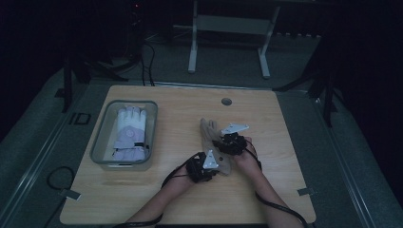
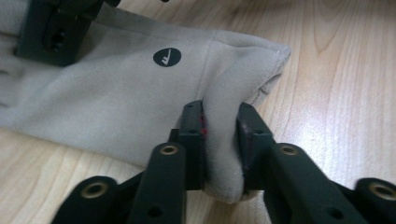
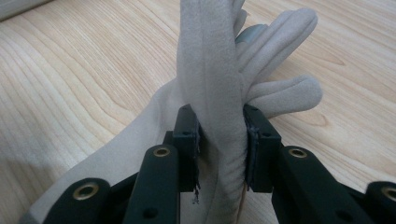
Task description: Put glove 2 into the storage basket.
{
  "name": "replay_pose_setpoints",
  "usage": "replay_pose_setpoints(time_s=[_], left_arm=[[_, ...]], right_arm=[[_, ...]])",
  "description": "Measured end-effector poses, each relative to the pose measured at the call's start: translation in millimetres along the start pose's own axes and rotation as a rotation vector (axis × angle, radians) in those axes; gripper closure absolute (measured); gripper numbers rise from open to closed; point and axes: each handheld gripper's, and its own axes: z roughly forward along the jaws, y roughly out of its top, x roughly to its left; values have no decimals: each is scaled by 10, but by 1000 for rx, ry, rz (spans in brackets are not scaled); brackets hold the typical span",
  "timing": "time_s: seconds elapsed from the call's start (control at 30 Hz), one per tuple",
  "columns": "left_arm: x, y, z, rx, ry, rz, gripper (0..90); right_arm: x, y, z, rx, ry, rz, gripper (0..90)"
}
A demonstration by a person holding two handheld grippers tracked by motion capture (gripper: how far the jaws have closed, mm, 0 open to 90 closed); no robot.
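A dim lab: lone wooden table ringed by cables.

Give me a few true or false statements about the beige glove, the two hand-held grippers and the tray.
1. The left hand-held gripper pinches the beige glove at its cuff. True.
2. The right hand-held gripper is open, off the glove. False: it is shut on a fold of it.
3. The clear tray holds a white and lilac glove. True.
4. The beige glove lies in the tray. False: it lies on the wooden table.
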Motion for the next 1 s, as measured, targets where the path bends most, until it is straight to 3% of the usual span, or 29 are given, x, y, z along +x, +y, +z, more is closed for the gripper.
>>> replay_pose_setpoints(time_s=[0.17, 0.37, 0.67, 1.0], left_arm=[[-12, 27, -36, 24, -6, 4, 810], [16, 24, -122, 55, -9, 23, 814], [39, 66, -370, 51, 2, 37, 815], [75, 144, -622, 44, 17, 48, 815]], right_arm=[[-6, 63, -50, -13, 23, 16, 710], [61, 170, -88, -16, 39, -7, 710], [131, 327, -181, -54, 77, 6, 710], [196, 522, -282, -70, 69, -7, 710]])
